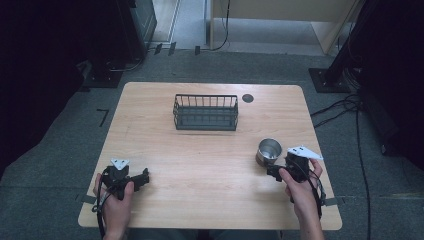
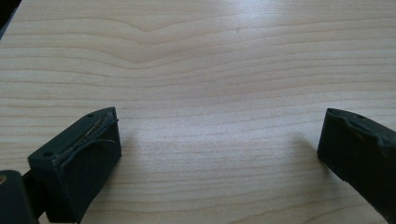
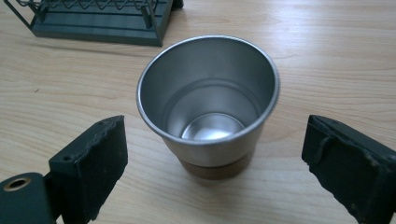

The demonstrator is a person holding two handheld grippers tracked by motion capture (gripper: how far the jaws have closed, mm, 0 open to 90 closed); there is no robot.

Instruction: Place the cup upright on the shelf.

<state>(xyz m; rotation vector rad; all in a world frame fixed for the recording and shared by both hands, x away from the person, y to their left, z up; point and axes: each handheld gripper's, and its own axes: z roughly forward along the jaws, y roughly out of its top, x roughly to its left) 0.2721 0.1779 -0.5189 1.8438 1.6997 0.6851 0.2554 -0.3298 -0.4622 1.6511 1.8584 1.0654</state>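
A steel cup (image 1: 269, 150) stands upright and empty on the wooden table (image 1: 210, 150) at the right. My right gripper (image 1: 274, 173) sits just in front of it, open; in the right gripper view the cup (image 3: 209, 102) stands a little beyond the wide-apart jaws, touching neither. A dark wire basket (image 1: 205, 112) rests empty at the table's back centre, and its corner (image 3: 98, 21) shows at the upper left of the right gripper view. My left gripper (image 1: 145, 177) rests at the front left, open over bare wood (image 2: 210, 93), with nothing between its jaws.
A round dark cable hole (image 1: 248, 98) lies in the tabletop right of the basket. Cables (image 1: 345, 107) trail over the grey floor to the right. A dark stand base (image 1: 327, 80) sits beyond the table's back right corner.
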